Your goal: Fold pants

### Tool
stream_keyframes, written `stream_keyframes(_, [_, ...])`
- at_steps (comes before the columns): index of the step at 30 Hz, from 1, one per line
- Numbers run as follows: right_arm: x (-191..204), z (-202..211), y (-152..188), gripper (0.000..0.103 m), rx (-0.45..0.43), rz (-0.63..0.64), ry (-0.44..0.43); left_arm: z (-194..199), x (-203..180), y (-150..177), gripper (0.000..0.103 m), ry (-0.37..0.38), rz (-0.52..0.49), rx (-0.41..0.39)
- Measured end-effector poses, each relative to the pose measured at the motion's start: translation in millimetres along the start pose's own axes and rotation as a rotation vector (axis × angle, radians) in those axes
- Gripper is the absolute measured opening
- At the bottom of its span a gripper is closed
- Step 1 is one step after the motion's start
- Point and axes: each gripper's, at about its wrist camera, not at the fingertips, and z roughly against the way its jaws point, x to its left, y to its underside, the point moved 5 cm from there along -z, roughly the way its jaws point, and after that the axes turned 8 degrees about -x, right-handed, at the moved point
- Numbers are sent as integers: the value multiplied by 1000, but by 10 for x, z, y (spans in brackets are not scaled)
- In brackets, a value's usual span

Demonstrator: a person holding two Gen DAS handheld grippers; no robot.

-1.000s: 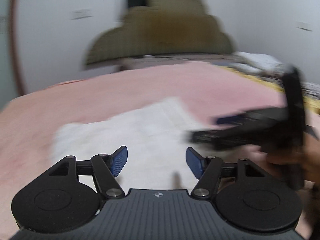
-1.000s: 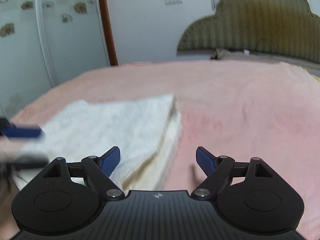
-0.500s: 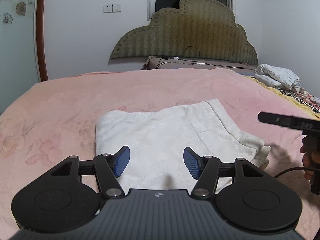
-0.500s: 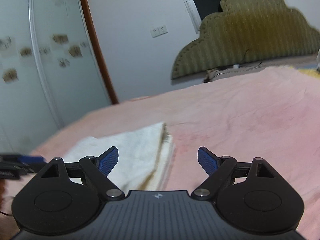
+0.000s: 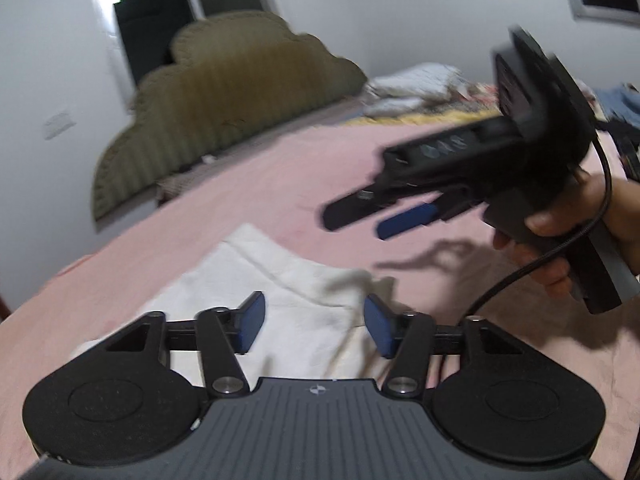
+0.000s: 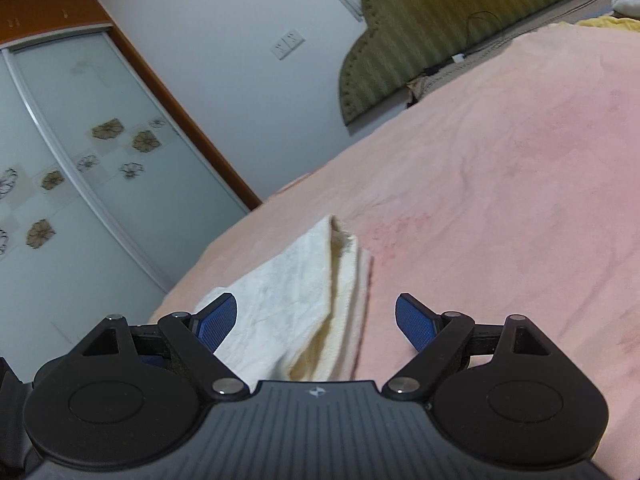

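The white pants point(image 5: 276, 280) lie folded into a flat stack on the pink bedspread point(image 5: 248, 200). In the right wrist view the pants point(image 6: 296, 280) show their layered folded edge. My left gripper point(image 5: 314, 328) is open and empty, raised above the near part of the pants. My right gripper point(image 6: 316, 320) is open and empty, above the pants' right edge. It also shows in the left wrist view point(image 5: 384, 208), held in a hand at the right, tilted and lifted off the bed.
An olive padded headboard point(image 5: 224, 96) stands at the far end of the bed. Crumpled bedding point(image 5: 416, 88) lies at the far right. A wardrobe with flowered sliding doors point(image 6: 80, 168) stands left of the bed. A cable point(image 5: 532, 260) hangs from the right gripper.
Both grippers have lifted and tilted away from the pants. The right gripper has swung up into the left wrist view. The pants stay folded on the bed.
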Motion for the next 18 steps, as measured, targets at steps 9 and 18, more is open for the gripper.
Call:
stream_keyframes(9, [-48,-250,148,87,68,-83,-38,9,22,124,3,89,103,30])
stream_keyframes(18, [-30,-263,137,87,50,-84,-11,-64,-11,100,21,5,41,34])
